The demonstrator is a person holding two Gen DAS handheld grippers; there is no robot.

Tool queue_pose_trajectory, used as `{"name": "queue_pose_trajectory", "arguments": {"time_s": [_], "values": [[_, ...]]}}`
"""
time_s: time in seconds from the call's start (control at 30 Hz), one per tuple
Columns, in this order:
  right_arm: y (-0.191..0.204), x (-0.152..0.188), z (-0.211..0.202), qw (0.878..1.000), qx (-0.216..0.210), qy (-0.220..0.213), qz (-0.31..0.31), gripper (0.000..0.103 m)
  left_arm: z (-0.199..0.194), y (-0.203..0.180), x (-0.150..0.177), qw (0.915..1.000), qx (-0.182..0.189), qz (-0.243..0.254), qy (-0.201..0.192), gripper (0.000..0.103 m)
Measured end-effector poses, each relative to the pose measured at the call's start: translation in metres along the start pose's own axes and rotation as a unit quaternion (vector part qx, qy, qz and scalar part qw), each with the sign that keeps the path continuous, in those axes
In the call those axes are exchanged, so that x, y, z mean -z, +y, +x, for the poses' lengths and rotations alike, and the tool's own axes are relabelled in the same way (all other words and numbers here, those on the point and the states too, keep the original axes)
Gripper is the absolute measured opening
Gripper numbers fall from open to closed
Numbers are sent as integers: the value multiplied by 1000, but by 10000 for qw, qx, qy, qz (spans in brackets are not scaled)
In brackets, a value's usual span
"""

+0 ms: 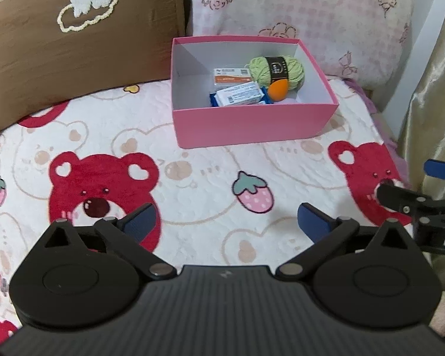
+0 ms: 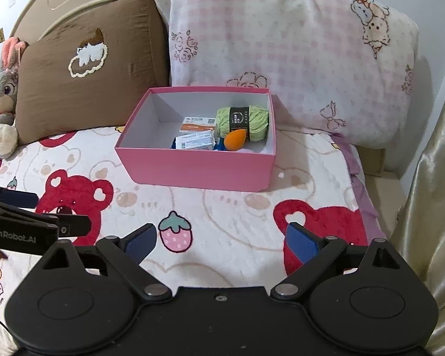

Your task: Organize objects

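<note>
— Where's the stuff being sorted?

— All in the pink box (image 1: 252,124), which sits open on the bear-print blanket (image 1: 192,184), close to the pillows. Inside: a green yarn ball (image 1: 277,69) against the far right wall, an orange sponge (image 1: 279,91) touching it in front, and a few small white packets (image 1: 240,95) piled toward the middle.

— And the grippers?

— The left gripper (image 1: 227,221) hovers over the blanket well short of the box, jaws spread wide, nothing between them. The right gripper (image 2: 221,238) is the same: wide apart, empty, just beside the other.

— Behind the box?

— A brown pillow (image 2: 83,89), a pink checked pillow (image 2: 281,44), and a plush rabbit (image 2: 3,98) at the far left.
</note>
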State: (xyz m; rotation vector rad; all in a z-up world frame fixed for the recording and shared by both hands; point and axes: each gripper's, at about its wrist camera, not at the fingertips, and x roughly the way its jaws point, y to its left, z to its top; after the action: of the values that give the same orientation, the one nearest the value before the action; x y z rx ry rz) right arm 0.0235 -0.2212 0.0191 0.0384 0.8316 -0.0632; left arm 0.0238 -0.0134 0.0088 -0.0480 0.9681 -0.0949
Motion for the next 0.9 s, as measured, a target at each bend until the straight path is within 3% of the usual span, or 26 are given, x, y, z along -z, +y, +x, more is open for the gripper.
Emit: {"name": "queue_pose_trajectory", "arguments": {"time_s": [0.23, 0.4, 0.9], "values": [[-4, 2, -5, 10000, -21, 34, 90, 96, 6, 0, -3, 9997, -16, -32, 230, 103], [-7, 2, -5, 9999, 28, 80, 117, 98, 10, -3, -3, 9987, -256, 23, 438, 103], [-7, 0, -6, 9999, 137, 77, 57, 98, 6, -2, -2, 9990, -204, 63, 402, 103]]}}
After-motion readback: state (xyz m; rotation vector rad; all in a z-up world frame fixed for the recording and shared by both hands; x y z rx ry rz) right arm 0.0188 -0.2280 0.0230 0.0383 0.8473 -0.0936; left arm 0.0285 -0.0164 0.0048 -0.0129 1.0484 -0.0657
